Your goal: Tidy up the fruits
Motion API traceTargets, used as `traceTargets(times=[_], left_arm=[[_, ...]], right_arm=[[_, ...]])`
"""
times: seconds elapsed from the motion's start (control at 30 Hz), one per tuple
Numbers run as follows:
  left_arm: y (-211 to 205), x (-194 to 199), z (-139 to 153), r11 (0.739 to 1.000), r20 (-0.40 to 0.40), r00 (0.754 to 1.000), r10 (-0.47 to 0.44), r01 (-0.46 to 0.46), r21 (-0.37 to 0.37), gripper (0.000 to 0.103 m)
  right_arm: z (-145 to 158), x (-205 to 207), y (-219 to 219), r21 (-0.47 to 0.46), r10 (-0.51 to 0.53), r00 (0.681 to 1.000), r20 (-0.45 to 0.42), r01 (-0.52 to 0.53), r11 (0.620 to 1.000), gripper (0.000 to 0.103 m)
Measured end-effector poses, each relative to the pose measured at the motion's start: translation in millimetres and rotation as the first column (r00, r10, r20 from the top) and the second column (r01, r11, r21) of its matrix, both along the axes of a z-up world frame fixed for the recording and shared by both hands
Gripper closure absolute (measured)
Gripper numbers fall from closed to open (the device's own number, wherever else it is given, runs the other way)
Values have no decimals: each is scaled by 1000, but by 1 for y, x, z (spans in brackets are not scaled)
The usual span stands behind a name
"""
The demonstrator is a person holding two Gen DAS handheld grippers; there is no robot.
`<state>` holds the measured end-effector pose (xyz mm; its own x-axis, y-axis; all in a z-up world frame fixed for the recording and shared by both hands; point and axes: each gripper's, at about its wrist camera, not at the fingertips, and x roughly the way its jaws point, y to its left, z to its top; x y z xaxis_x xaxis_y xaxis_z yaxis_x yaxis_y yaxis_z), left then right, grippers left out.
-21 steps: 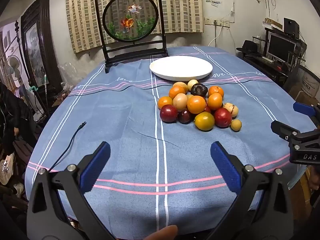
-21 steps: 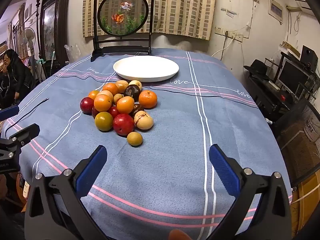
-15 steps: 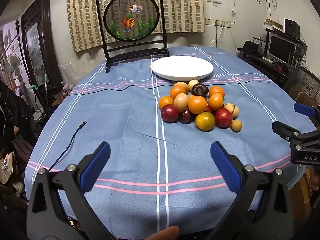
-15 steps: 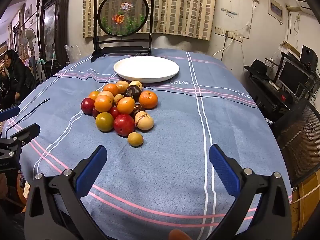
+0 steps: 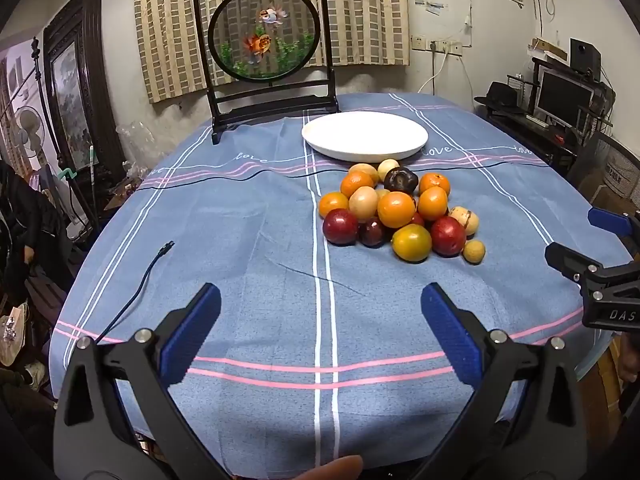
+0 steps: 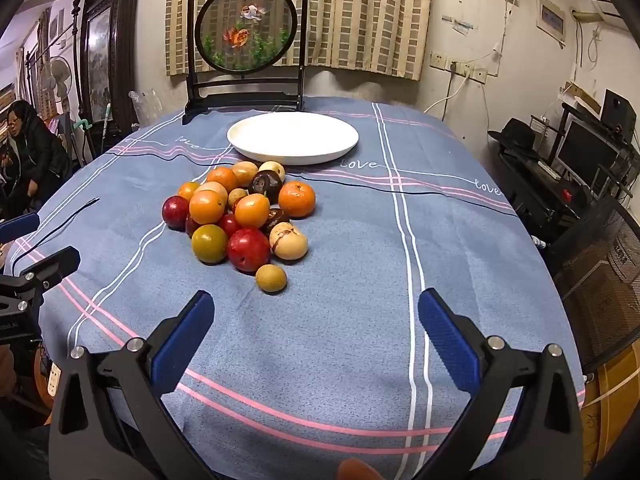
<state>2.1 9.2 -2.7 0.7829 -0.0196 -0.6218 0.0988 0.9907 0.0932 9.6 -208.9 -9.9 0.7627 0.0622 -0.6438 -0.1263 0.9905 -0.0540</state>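
A pile of fruit (image 5: pixel 396 210) (image 6: pixel 236 216) lies mid-table: oranges, red plums, pale and dark fruits, one small tan fruit (image 6: pixel 271 278) at its near edge. Behind it stands an empty white plate (image 5: pixel 365 135) (image 6: pixel 293 137). My left gripper (image 5: pixel 320 304) hangs open over the near cloth, well short of the pile, nothing between its blue pads. My right gripper (image 6: pixel 312 310) is open too, just short of the small tan fruit. Each gripper shows at the other view's edge.
A blue striped tablecloth (image 5: pixel 248 216) covers the round table. A framed round goldfish screen (image 5: pixel 266 44) stands at the back. A thin black cable (image 5: pixel 140 280) lies on the left. A seated person (image 6: pixel 28 148) is at far left; shelves with monitors (image 6: pixel 580 152) at right.
Both views have drifted very slightly nearer the fruit. Both grippers stay wide open; nothing on the table has moved.
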Motion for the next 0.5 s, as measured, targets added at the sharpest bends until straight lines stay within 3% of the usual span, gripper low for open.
traceTargets(times=[0.5], left_arm=[[0,2,1,1000,2,1000,7,-7,-2,2]], right_arm=[[-2,2,-2,3,1,1000,3,-2,1000,1]])
